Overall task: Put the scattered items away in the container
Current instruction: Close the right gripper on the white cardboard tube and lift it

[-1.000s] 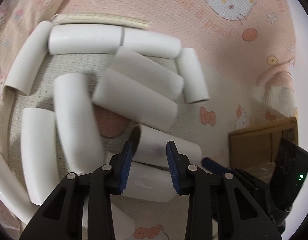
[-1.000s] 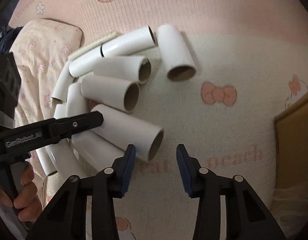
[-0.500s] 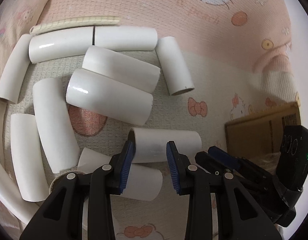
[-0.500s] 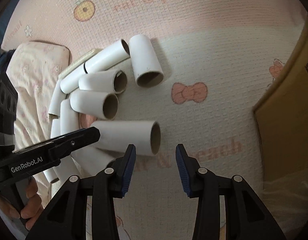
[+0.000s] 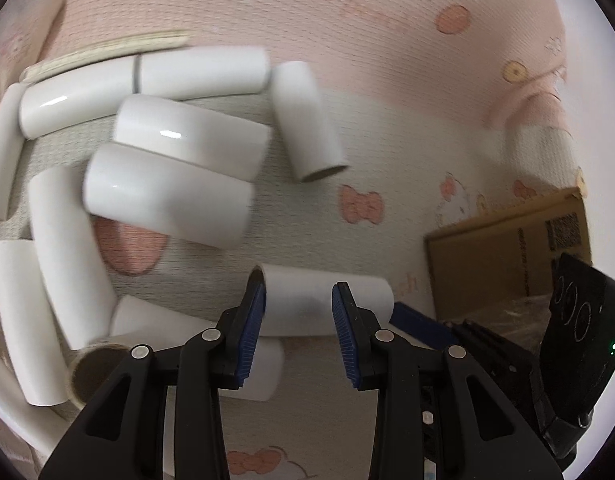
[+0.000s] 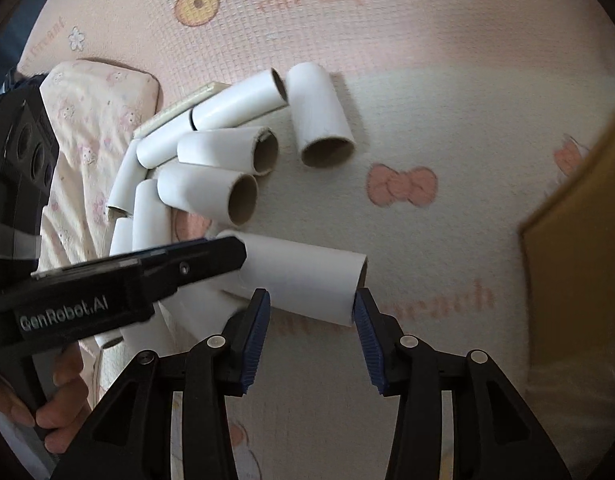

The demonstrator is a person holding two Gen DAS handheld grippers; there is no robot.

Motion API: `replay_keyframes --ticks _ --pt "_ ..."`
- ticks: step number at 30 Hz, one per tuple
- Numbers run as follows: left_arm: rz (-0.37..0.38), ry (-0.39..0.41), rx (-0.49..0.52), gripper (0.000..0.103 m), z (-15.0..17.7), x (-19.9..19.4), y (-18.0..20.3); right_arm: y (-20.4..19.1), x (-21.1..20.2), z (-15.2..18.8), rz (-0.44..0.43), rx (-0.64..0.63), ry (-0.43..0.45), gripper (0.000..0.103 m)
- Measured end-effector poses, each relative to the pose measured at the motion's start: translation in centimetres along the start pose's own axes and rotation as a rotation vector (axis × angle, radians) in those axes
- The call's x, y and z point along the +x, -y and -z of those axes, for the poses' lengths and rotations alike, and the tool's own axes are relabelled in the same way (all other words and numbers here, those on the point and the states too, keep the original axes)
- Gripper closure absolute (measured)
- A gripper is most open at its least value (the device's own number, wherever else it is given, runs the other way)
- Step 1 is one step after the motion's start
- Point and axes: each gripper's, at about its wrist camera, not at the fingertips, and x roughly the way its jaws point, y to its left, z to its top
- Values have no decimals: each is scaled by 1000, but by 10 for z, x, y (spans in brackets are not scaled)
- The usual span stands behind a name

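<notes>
Several white cardboard tubes lie scattered on a pink patterned mat (image 5: 387, 80). My left gripper (image 5: 299, 312) is shut on one white tube (image 5: 327, 300) and holds it crosswise above the mat. The same tube (image 6: 303, 276) shows in the right wrist view, with the left gripper's black finger across its left end. My right gripper (image 6: 312, 320) is open, its blue pads either side of the tube's near right end; the right pad seems to touch the tube's rim. A brown cardboard box (image 5: 503, 256) stands at the right, also at the right edge of the right wrist view (image 6: 579, 264).
The pile of tubes (image 6: 211, 160) lies left of centre, with a flat cream strip (image 5: 107, 50) behind it. A pale cushion (image 6: 87, 128) lies at the left. A hand (image 6: 55, 392) holds the left gripper's handle.
The left gripper has carried its tube right, away from the pile. The right gripper has closed in on the tube's open end, its pads now around it.
</notes>
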Motion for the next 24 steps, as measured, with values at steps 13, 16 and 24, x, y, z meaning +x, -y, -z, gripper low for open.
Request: replay_keyframes --ticks 13,16,24 --pt "-13 -36 165 60 14 10 54 14 -35 51 99 51 -50 61" --pt "-27 -21 130 54 14 -1 48 15 -44 50 164 22 -25 50" --pt "76 -47 -62 53 30 -12 20 -4 -44 40 222 -200 18 39"
